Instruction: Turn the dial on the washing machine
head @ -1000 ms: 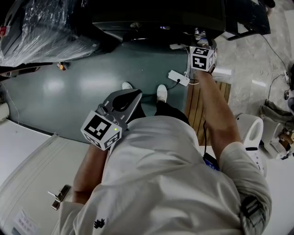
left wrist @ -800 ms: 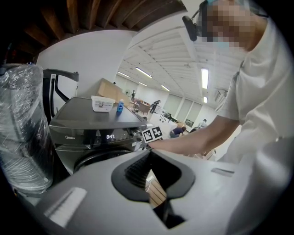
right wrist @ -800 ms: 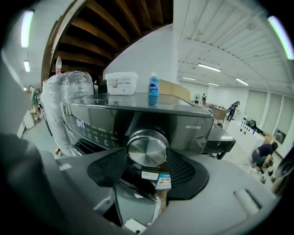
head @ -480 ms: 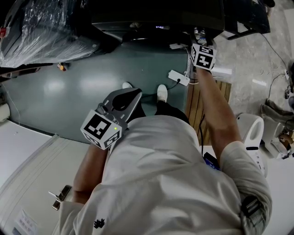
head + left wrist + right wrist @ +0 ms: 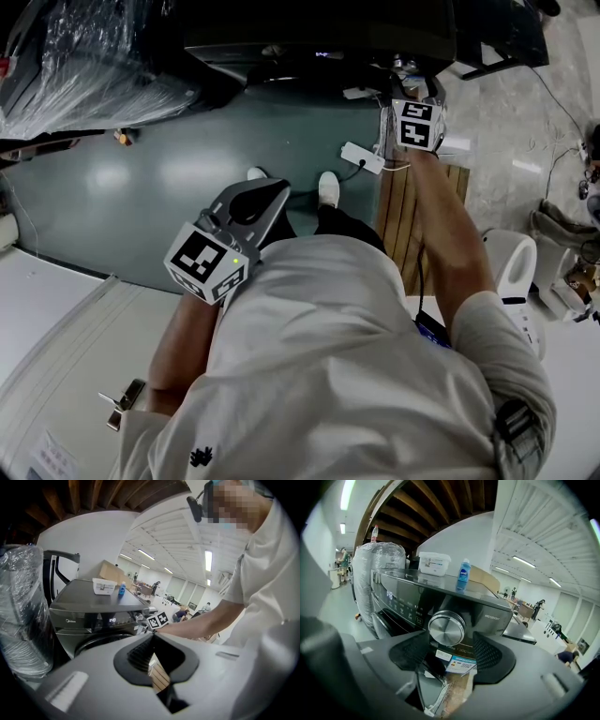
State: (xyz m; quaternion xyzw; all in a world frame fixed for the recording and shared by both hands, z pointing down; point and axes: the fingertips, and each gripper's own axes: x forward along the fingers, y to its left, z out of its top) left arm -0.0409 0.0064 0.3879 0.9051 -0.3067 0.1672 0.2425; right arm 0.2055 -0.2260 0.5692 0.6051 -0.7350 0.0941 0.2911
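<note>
- The right gripper has been twisting slightly at the far right, its marker cube now sitting a touch nearer.
- Its fingers are standing wide apart around the dial on the washing machine; contact is unclear.
- Its arm is reaching straight out.
- The left gripper is hanging near the body, fingers pressed together, holding nothing.

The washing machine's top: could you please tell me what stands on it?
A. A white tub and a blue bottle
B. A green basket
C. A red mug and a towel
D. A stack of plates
A: the right gripper view shows a white tub and a blue bottle standing on top of the washing machine.
</note>
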